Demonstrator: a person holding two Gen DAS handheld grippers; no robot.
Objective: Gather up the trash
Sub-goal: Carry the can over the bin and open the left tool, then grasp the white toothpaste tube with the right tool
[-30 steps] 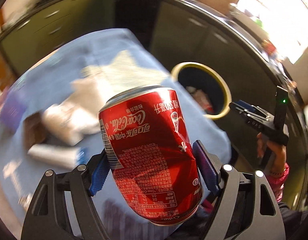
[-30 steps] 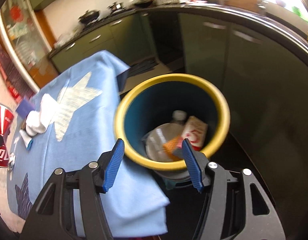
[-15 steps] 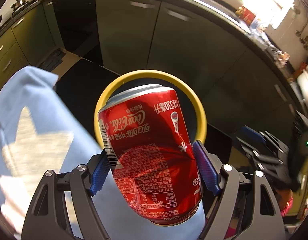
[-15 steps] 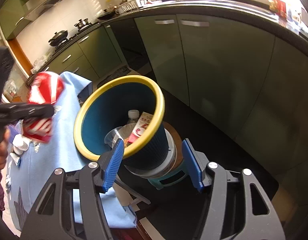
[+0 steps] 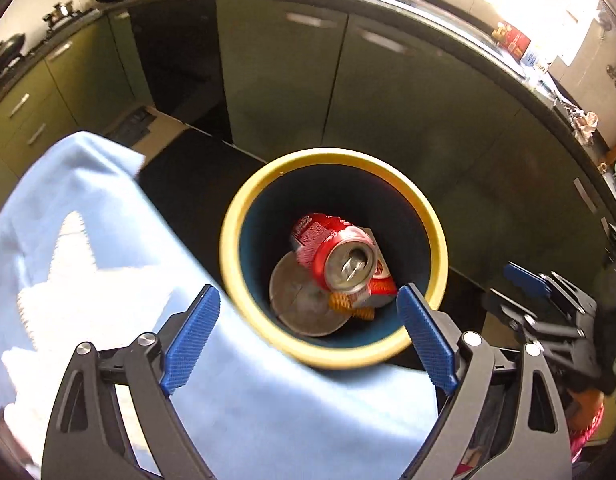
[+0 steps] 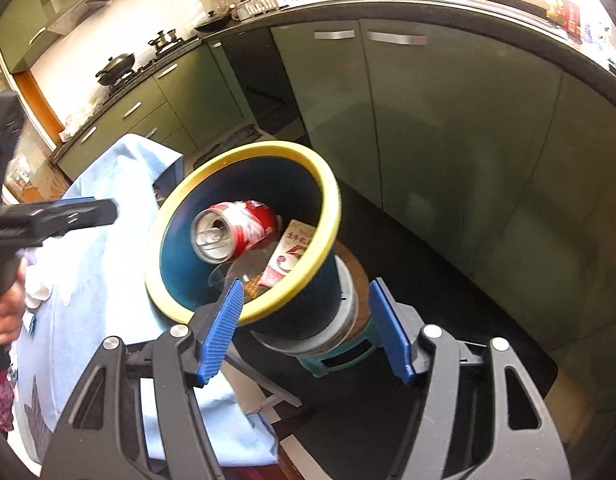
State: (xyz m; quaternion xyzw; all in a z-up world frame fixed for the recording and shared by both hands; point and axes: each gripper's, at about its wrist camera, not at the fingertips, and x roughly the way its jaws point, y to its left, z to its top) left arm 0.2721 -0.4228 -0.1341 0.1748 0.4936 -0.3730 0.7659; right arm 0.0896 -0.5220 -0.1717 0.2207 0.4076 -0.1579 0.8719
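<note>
Inside the yellow-rimmed bin [image 5: 436, 236], my red can [image 5: 340, 256] lies on other trash; left hand-held gripper [image 5: 308, 336] has just spread apart, empty. White scraps [image 6: 37, 294] remain on the surface [image 6: 91, 280].

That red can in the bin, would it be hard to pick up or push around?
Probably easy. The red can looks dented and its top is open, so it is likely empty, light and easily crushed further. Its round, shiny side suggests it could roll or slip if nudged. It rests loosely on other rubbish inside the bin, so it may shift when touched.
</note>
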